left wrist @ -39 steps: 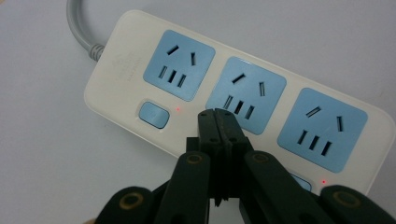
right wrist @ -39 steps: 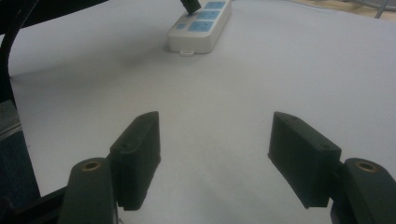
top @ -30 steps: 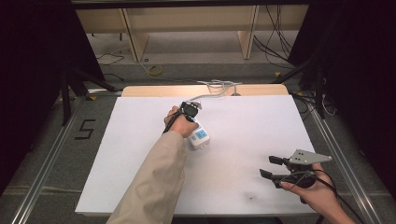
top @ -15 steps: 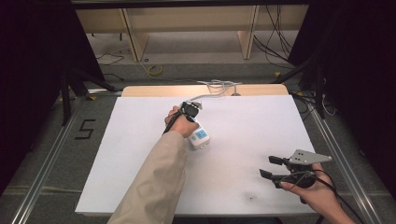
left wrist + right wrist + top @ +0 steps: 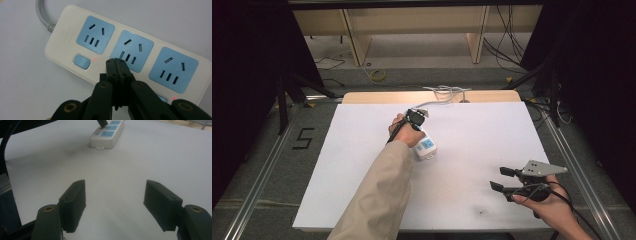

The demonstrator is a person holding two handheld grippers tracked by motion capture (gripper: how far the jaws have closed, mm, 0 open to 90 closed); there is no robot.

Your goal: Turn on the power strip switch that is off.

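Observation:
A white power strip (image 5: 125,50) with three blue socket faces lies on the white table sheet (image 5: 362,165); small red lights glow beside its blue switches. My left gripper (image 5: 117,61) is shut with nothing between its jaws, its tips right over the strip's front edge below the middle socket. From above, the left gripper (image 5: 416,120) and hand cover most of the power strip (image 5: 426,148). My right gripper (image 5: 502,178) is open near the table's front right, holding nothing. In the right gripper view the power strip (image 5: 107,133) lies far ahead of the right gripper (image 5: 115,202).
The strip's grey cable (image 5: 447,92) runs to the back edge of the table, over a bare wooden strip (image 5: 377,97). Floor rails flank the table, and a shelf frame (image 5: 412,30) stands behind it.

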